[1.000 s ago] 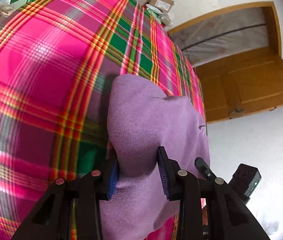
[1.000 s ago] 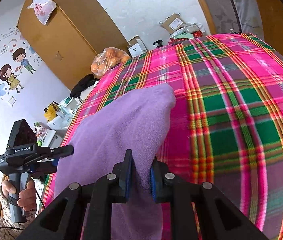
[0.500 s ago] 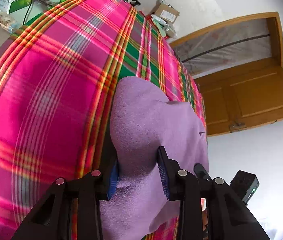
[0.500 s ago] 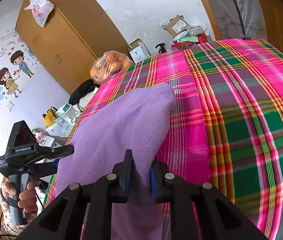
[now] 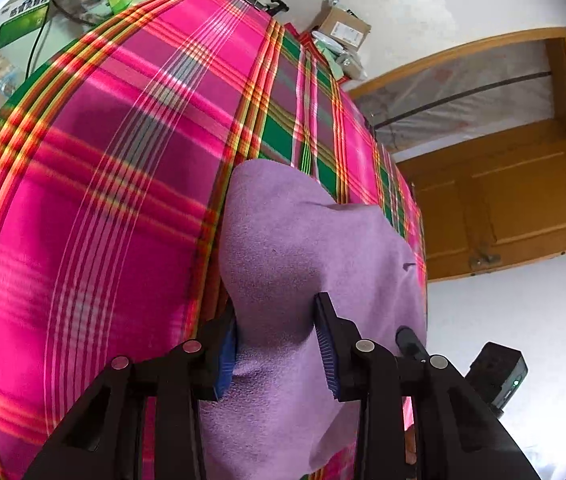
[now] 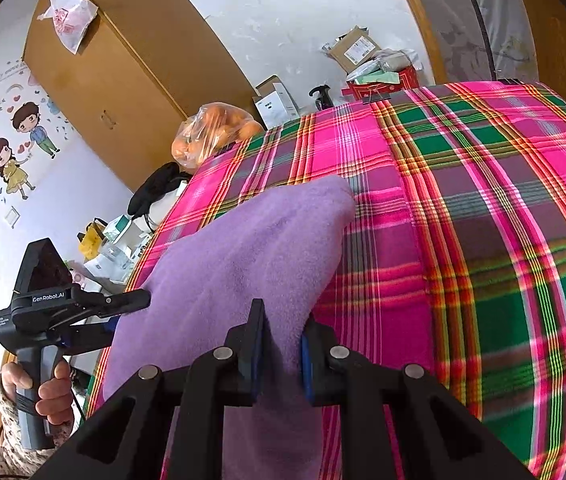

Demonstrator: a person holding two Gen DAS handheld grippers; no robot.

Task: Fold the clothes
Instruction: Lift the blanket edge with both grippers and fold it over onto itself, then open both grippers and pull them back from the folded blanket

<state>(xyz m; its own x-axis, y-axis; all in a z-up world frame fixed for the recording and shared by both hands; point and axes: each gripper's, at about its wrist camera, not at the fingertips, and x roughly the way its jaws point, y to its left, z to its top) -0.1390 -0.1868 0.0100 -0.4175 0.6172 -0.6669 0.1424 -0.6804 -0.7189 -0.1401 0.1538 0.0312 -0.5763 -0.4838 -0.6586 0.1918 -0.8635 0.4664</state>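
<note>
Both the left gripper (image 5: 275, 340) and the right gripper (image 6: 281, 344) are pinching bunched edges of the purple garment (image 5: 303, 248), holding it draped above the plaid tablecloth (image 5: 95, 200), probably so it can be laid flat for folding.

The purple garment (image 5: 307, 264) is soft, matt fleece with a fuzzy nap. Beneath it the plaid bedspread (image 5: 115, 184) is smooth woven cloth with a slight sheen. At two o'clock, the door (image 5: 523, 200) is satin-varnished wood.
</note>
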